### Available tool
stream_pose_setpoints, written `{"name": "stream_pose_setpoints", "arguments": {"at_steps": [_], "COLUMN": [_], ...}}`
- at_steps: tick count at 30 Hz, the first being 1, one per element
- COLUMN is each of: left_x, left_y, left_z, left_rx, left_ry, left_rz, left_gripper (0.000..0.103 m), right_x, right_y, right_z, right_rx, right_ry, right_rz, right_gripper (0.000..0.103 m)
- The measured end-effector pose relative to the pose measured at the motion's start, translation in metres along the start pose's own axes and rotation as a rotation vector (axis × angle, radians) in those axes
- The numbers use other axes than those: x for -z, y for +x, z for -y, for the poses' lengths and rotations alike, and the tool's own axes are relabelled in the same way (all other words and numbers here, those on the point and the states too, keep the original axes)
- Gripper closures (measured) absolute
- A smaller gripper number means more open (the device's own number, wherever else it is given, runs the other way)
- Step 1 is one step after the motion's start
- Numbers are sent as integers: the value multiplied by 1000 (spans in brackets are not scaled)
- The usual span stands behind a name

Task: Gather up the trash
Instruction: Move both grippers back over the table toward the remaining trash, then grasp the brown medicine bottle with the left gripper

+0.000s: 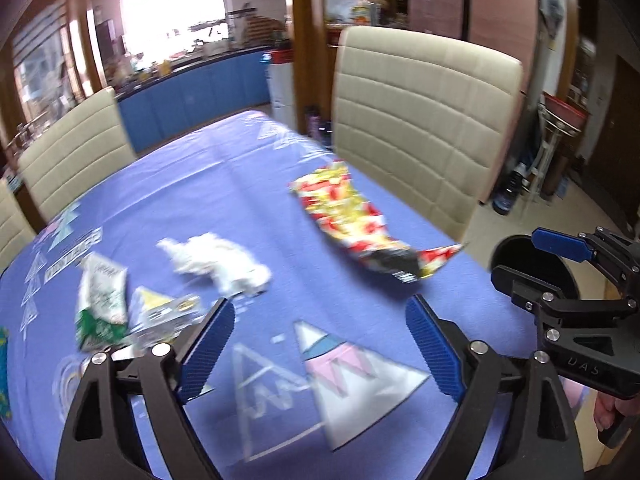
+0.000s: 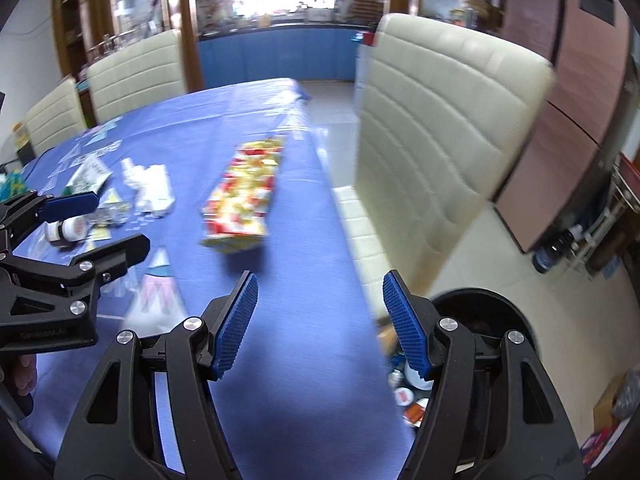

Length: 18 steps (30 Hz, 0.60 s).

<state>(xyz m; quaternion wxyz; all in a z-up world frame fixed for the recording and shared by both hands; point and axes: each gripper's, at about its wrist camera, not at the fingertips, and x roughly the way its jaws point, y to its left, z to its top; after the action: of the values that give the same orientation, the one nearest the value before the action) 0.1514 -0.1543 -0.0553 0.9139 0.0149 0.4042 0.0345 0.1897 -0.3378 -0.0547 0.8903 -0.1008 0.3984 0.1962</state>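
Note:
Trash lies on the blue tablecloth (image 1: 248, 184): a red and yellow snack bag (image 1: 352, 216) (image 2: 244, 192), a crumpled white tissue (image 1: 216, 264) (image 2: 148, 188), a green and white wrapper (image 1: 102, 300) (image 2: 88, 174) and a small yellow wrapper (image 1: 160, 312). My left gripper (image 1: 320, 348) (image 2: 104, 228) is open over the cloth, near the tissue and wrappers, with nothing between its pads. My right gripper (image 2: 320, 320) (image 1: 532, 262) is open and empty at the table's right edge, above the black bin (image 2: 500, 308) (image 1: 508, 248). A small white pot (image 2: 66, 232) lies by the left gripper.
A cream padded chair (image 2: 432, 120) (image 1: 424, 128) stands at the table's right side, beside the bin, which holds several scraps (image 2: 404, 392). Two more cream chairs (image 2: 132, 72) line the far side. Blue cabinets and shelves stand behind.

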Motion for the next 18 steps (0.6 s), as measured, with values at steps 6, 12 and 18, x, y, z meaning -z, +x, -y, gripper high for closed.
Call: {"name": "stream_pose_setpoints", "arguments": {"at_steps": [6, 12, 18], "left_x": [25, 46, 55], "left_y": [-8, -8, 2], "left_z": [-56, -103, -129], "left_rx": [-106, -190, -216], "left_ry": [-83, -146, -150], "left_rz": [-29, -59, -83], "left_gripper": [15, 15, 13], "right_x": [-7, -14, -21], "right_y": [9, 20, 36], "right_z": [-57, -104, -138], "right_rx": [-75, -120, -140], "right_ry": [-91, -159, -192], "right_rz": [-7, -18, -29], "right_gripper": [36, 31, 30]}}
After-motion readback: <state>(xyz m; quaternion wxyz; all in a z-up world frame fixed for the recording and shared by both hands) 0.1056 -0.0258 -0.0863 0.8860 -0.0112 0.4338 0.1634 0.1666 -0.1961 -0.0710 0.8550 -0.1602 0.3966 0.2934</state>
